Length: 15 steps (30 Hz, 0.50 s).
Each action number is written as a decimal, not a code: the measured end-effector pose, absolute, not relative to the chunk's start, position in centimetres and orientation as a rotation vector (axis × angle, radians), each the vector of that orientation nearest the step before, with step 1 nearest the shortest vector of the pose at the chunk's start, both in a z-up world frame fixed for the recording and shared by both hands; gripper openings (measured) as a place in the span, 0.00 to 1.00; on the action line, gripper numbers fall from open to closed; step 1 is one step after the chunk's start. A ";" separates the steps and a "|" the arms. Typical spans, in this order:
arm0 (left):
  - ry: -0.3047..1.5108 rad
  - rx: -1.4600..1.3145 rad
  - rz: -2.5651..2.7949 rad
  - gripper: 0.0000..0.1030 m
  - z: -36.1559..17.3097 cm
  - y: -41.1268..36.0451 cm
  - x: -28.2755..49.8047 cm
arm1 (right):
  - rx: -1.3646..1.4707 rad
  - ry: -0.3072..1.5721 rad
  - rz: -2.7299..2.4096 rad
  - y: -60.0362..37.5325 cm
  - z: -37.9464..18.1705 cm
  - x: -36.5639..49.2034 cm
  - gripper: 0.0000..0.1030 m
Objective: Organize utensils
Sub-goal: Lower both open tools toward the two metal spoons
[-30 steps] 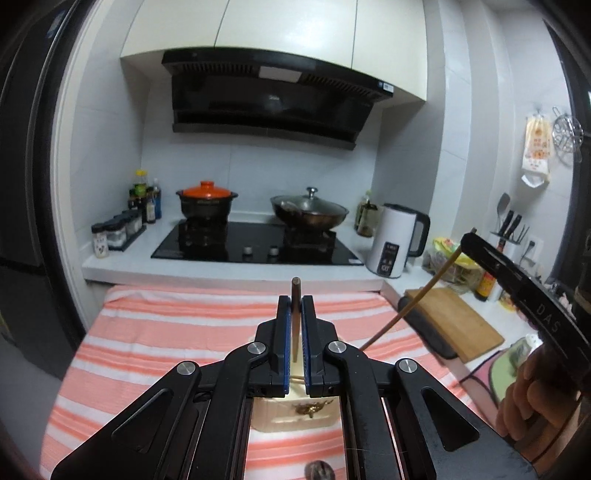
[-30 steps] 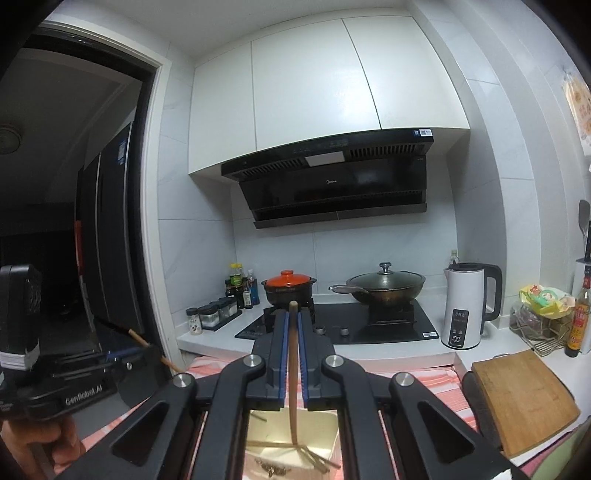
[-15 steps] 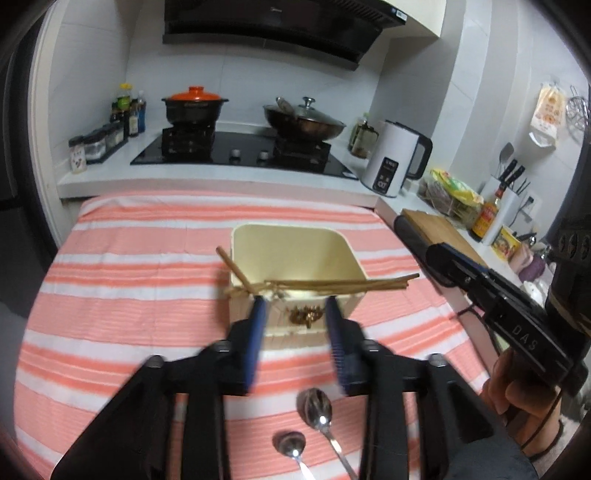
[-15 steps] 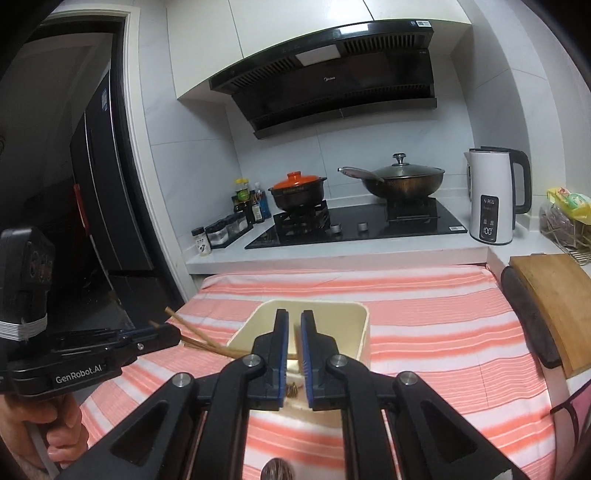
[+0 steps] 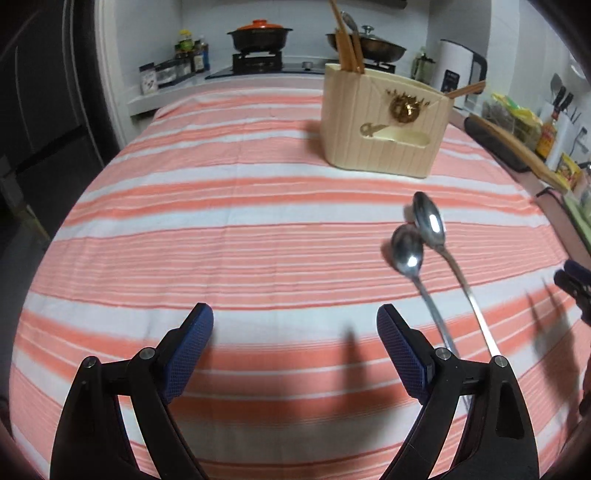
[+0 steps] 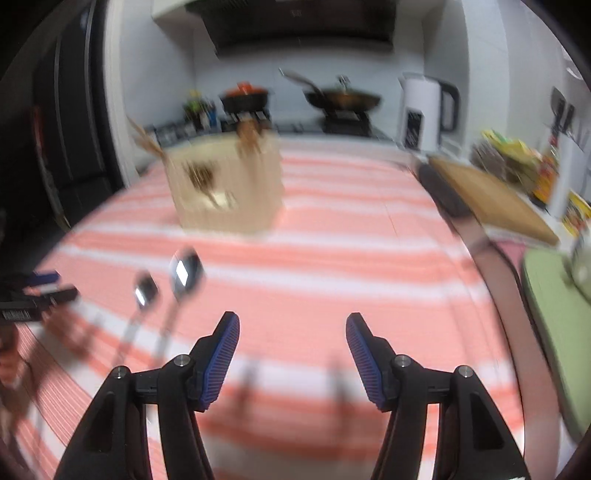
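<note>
A cream utensil holder (image 5: 382,118) stands on the striped cloth, with wooden chopsticks (image 5: 345,40) sticking up from it; it is blurred in the right wrist view (image 6: 225,184). Two metal spoons lie on the cloth: a shorter one (image 5: 406,254) and a longer one (image 5: 428,221), also seen in the right wrist view (image 6: 146,290) (image 6: 184,271). My left gripper (image 5: 295,332) is open and empty, low over the cloth, left of the spoon handles. My right gripper (image 6: 291,343) is open and empty, right of the spoons.
A stove with an orange-lidded pot (image 5: 260,35) and a wok (image 5: 373,42) is at the back. A white kettle (image 5: 456,70) and a wooden cutting board (image 5: 517,147) are at the right. Spice jars (image 5: 166,74) stand back left.
Both grippers let go of the chopsticks, which now stand in the holder. Both opened wide, pulled back and dropped low over the cloth near the spoons.
</note>
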<state>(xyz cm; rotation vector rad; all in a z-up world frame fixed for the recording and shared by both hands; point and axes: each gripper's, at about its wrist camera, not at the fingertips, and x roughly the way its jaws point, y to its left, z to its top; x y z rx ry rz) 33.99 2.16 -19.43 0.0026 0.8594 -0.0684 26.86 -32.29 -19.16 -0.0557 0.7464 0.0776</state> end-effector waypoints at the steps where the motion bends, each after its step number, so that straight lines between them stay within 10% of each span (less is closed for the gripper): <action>1: 0.854 -0.006 -0.059 0.88 -19.7 2.3 34.0 | -0.050 0.775 0.061 -32.8 -20.0 26.3 0.60; 15: 0.918 -0.065 -0.012 0.97 -22.6 3.9 35.1 | -0.053 0.869 0.174 -29.2 -20.4 26.0 0.60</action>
